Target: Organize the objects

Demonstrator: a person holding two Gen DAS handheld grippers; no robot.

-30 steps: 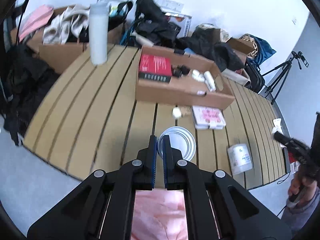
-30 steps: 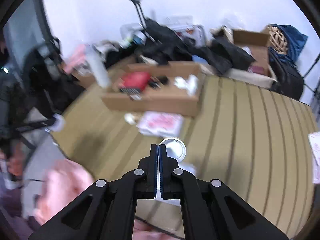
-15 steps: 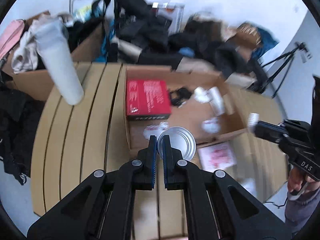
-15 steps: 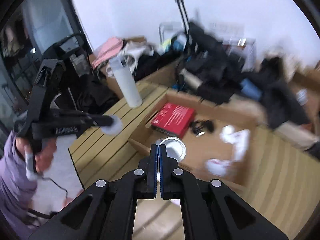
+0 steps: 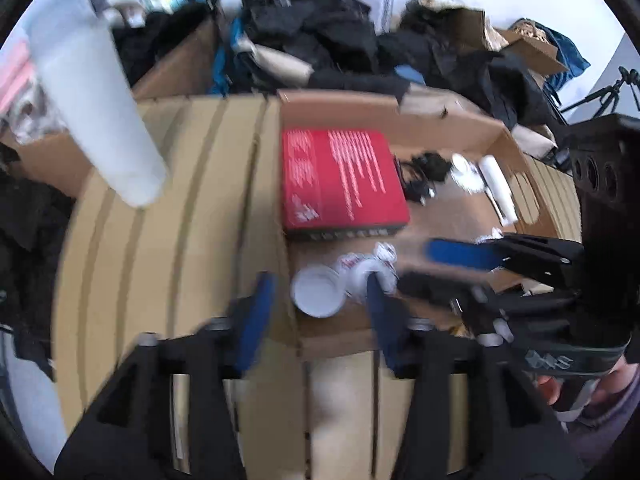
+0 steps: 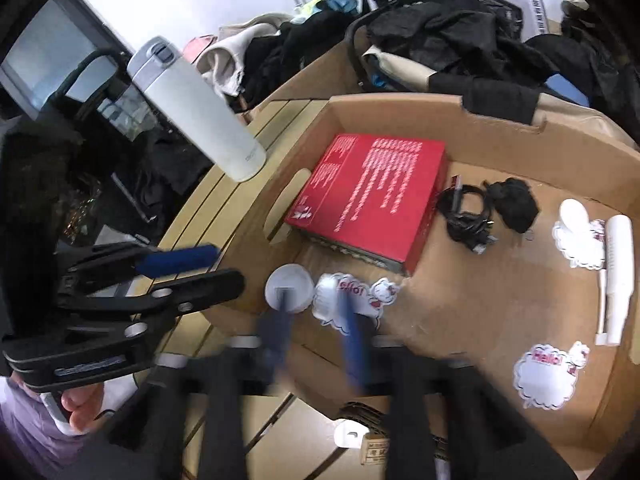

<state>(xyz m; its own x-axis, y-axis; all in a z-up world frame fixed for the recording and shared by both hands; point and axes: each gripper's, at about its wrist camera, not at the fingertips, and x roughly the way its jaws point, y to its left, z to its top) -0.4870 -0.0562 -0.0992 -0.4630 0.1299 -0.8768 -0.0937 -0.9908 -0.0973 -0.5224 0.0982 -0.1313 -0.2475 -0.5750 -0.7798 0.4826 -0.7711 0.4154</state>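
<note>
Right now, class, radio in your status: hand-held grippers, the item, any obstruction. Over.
Left hand-held gripper opening, right hand-held gripper opening. White round lid lies in cardboard box, nothing pinched. Red box close beyond.

text: "Hello!" | on: cloud-shaped sticker (image 6: 546, 376) in cardboard box (image 6: 400, 108) | red box (image 6: 372, 196) print: unreadable

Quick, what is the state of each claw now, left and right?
Left claw: jaws opening, a white round lid loose between them.
Right claw: jaws opening, holding nothing.
</note>
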